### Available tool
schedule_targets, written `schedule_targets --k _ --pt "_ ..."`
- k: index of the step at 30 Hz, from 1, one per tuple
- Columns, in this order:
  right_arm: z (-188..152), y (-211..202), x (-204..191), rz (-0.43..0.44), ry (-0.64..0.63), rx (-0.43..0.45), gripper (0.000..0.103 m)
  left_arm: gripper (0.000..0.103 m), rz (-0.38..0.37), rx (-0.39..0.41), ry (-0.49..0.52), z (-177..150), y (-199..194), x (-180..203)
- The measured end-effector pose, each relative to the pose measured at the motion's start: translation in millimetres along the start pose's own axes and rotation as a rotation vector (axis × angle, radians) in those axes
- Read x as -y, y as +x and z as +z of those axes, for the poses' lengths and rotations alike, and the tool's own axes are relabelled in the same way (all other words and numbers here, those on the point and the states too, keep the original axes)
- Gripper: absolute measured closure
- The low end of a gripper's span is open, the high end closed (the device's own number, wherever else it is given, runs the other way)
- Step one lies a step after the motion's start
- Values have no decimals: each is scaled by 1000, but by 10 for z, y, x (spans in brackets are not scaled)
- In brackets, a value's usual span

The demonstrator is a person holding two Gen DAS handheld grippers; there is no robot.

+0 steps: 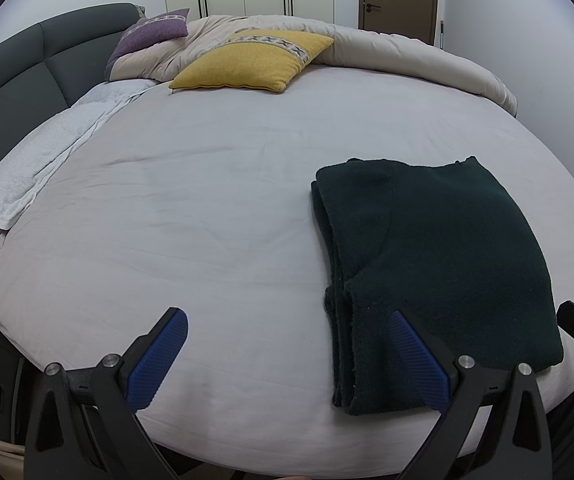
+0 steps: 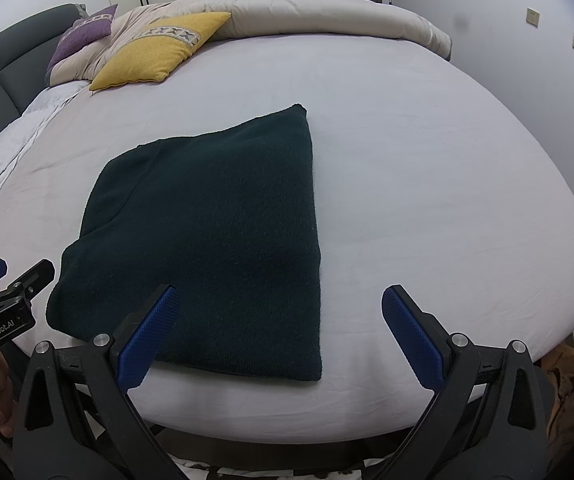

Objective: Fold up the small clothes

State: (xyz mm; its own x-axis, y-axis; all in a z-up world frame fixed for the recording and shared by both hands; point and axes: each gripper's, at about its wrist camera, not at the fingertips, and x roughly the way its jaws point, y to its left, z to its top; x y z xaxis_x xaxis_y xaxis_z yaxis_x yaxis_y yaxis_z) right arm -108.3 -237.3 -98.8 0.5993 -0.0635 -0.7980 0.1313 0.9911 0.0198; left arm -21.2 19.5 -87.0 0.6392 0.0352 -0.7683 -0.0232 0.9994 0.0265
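A dark green sweater (image 2: 207, 240) lies on the bed (image 2: 427, 180) close to its near edge, already folded into a compact rectangle with stacked layers showing along its left side. The left gripper (image 1: 287, 356) hangs over the near edge with fingers wide apart and nothing between them, its right finger over the sweater's near-left corner. The right gripper (image 2: 277, 332) is likewise spread and empty. Judging by the neat bundle, folding looks essentially finished; perhaps only one final halving or tidying remains.
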Motion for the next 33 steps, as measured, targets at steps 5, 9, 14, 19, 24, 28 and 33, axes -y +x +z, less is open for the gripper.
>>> schedule_targets --k 5,9,14,19,24,28,33 --pt "-11 17 -16 3 -1 -1 0 0 -1 -3 5 -5 14 -16" --pt "-10 17 -11 2 0 -2 0 0 -1 -3 5 -4 13 -15" --pt "-12 21 -16 4 0 -2 0 0 0 -3 5 -11 11 -28" --pt "-11 23 -17 4 0 -3 0 0 0 -3 6 -1 14 -15" --pt "-19 19 -34 4 0 -4 0 0 0 -4 5 -9 9 -28" --pt "-16 20 -30 5 0 -4 0 0 -1 -4 8 -5 18 -29" --pt "-14 25 -23 6 1 -5 0 0 -1 -5 9 -6 16 -36"
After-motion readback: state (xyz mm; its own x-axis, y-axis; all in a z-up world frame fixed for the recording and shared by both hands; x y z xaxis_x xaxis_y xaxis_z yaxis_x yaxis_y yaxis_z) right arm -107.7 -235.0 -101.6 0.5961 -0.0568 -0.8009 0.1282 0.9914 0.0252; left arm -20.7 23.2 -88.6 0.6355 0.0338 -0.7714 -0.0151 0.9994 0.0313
